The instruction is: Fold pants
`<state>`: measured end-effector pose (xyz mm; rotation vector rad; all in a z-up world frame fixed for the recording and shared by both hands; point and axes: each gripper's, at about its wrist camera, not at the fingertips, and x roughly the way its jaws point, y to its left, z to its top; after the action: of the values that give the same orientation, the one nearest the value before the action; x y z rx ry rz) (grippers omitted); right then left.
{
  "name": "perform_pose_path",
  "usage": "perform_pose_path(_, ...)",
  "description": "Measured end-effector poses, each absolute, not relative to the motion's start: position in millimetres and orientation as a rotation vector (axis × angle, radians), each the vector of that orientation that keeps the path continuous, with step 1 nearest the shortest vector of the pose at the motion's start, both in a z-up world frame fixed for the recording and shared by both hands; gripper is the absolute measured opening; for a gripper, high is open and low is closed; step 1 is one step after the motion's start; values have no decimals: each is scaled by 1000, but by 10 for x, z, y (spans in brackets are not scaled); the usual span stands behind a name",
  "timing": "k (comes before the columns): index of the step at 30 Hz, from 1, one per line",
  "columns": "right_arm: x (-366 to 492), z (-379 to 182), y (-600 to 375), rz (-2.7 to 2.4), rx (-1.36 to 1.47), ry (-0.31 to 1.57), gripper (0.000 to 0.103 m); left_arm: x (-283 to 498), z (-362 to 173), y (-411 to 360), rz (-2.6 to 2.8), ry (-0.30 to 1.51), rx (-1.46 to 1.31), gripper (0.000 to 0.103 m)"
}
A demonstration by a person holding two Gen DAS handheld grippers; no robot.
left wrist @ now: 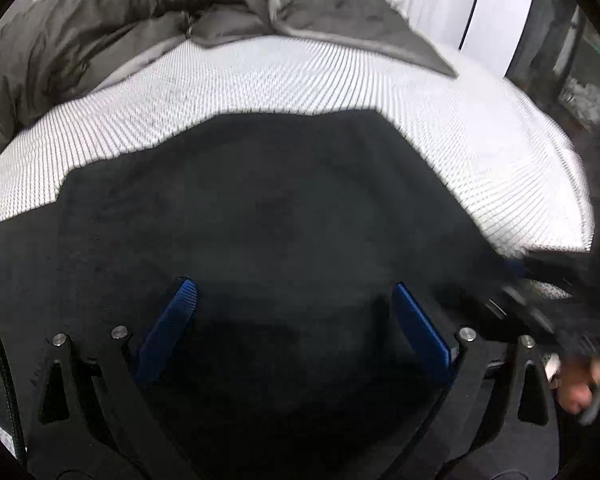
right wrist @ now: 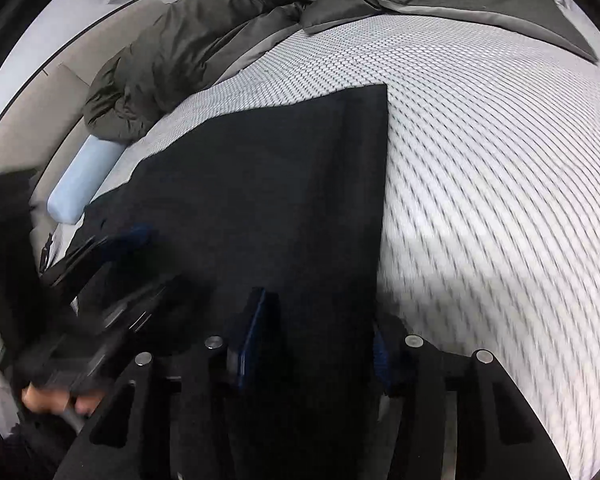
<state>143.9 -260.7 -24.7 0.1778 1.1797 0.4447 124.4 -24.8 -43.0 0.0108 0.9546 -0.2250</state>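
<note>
Where the left wrist view begins, the left gripper stands with its ribbed blue pads spread wide and nothing clamped between them; beneath lie the black fabric pants, spread flat, their near part lost in shadow under the black frame. At the right edge of that view a blurred dark device and a hand are cut off by the rim.

In the right wrist view, the right gripper has its jaws partly open with the pants' straight edge running between them; the right pad is mostly hidden by dark cloth, so whether either pad presses the fabric cannot be told. The left hand shows lower left, smeared by motion.

Beyond the pants: a white mattress cover with a fine woven grid, blurred at right; a pale blue rounded cushion at its left edge; farthest, a crumpled olive-grey padded quilt, partly cropped.
</note>
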Motion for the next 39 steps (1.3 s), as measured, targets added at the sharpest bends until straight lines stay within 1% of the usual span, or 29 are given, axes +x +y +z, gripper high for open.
perform_pose_path(2,1093,-180,-2687,453,173,1155,47,1250,-442,-286,-222,952,19,98)
perform_pose_path(6,489,-146,-2718,468,169,1129,30,1175,-393,-392,-282,943,-17,98)
perform_pose_path(8,151,-149,-2696,492,170,1121,29,1105,-374,-511,-310,938,6,98)
perform_pose_path(11,-21,-119,-2740,511,201,1115,29,1035,-407,-727,-334,940,72,98)
perform_pose_path(13,-6,-54,-2793,506,211,1103,31,994,-462,-846,-350,947,119,98)
perform_pose_path(14,0,-4,-2882,487,228,1082,34,954,-485,-886,-347,939,143,98)
perform_pose_path(15,34,27,-2938,478,241,1069,40,918,-500,-906,-345,932,155,98)
perform_pose_path(16,84,54,-3006,464,264,1049,41,871,-510,-913,-353,930,158,98)
perform_pose_path(19,320,20,-3167,431,334,1010,42,712,-514,-940,-418,933,163,98)
perform_pose_path(21,608,-133,-3160,465,391,1039,42,576,-488,-979,-447,916,220,98)
perform_pose_path(23,922,-310,-3077,487,433,1087,42,526,-455,-928,-470,920,212,98)
perform_pose_path(24,1061,-382,-3027,501,464,1098,41,520,-435,-880,-470,922,194,98)
perform_pose_path(25,1202,-460,-2962,531,493,1117,34,530,-416,-815,-465,921,171,98)
perform_pose_path(26,1318,-502,-2938,547,498,1127,18,545,-398,-744,-454,918,150,98)
perform_pose_path(27,1495,-547,-2899,552,494,1140,12,569,-382,-651,-436,916,125,98)
perform_pose_path(30,1720,-485,-2753,560,395,1114,8,644,-353,-385,-384,917,55,98)
perform_pose_path(35,1887,-337,-3111,450,374,1063,10,671,-191,88,-315,886,-19,98)
perform_pose_path(37,1853,-312,-3242,379,331,1060,15,671,-97,283,-281,860,-48,98)
perform_pose_path(38,1834,-293,-3300,361,341,1051,22,665,-40,401,-269,840,-82,98)
perform_pose_path(39,1806,-252,-3356,337,348,1038,25,676,-4,477,-259,829,-104,98)
